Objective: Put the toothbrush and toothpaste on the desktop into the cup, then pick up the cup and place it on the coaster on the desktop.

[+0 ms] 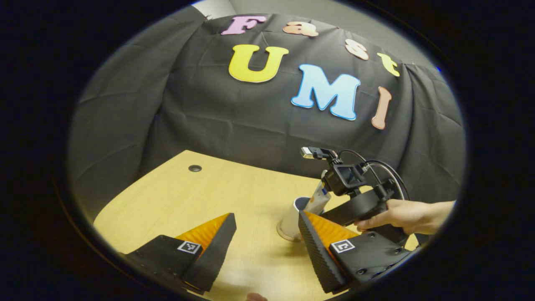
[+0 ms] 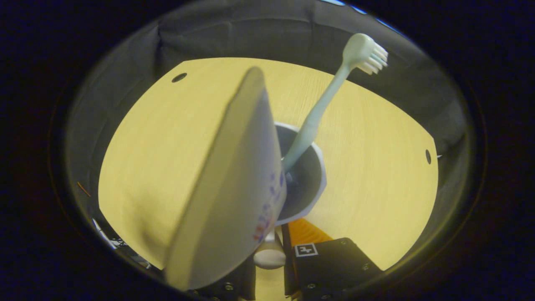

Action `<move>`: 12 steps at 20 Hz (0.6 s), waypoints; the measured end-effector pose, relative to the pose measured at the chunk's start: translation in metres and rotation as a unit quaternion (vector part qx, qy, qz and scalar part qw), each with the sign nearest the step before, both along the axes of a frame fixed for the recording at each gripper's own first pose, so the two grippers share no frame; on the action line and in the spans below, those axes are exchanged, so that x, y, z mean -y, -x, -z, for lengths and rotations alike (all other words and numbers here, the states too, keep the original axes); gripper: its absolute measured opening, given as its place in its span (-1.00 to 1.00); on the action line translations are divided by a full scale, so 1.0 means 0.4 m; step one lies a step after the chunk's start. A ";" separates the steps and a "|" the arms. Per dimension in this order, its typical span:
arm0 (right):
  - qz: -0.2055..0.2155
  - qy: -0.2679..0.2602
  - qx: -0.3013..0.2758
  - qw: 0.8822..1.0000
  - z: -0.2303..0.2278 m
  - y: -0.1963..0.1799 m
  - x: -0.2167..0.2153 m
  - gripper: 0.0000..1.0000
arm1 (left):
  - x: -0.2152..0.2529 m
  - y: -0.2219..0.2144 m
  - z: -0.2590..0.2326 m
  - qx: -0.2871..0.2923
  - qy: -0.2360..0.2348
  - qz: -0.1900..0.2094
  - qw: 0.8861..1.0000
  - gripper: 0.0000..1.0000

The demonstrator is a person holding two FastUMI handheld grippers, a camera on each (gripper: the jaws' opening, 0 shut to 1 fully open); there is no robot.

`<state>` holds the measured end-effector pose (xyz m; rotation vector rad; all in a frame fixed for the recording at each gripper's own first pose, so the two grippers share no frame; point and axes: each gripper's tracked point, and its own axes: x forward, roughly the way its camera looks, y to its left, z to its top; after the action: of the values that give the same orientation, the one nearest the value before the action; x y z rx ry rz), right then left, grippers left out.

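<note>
Holding the toothpaste (image 2: 225, 184), blurred blue-red print unreadable, right tool (image 2: 273, 251) over cup (image 2: 311, 175).

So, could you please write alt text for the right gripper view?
The right gripper holds a toothpaste tube by its cap end, beside a cup on the wooden desk. A toothbrush stands in the cup, bristles up.
</note>
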<state>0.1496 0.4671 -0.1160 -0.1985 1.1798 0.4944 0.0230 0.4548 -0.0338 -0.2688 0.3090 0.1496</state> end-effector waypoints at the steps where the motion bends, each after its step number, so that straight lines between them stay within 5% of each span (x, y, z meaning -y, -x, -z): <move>1: 0.000 -0.001 0.000 1.000 0.004 -0.003 -0.001 -0.37 | 0.000 -0.003 0.004 0.000 0.001 0.001 1.000 0.93; 12: 0.009 -0.067 0.023 0.997 -0.088 0.020 0.024 -0.31 | 0.032 -0.043 -0.019 0.008 -0.011 0.012 1.000 0.94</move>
<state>0.1417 0.4575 -0.0808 -0.0832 1.0986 0.5488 0.0401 0.4420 -0.0263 -0.2444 0.2940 0.1264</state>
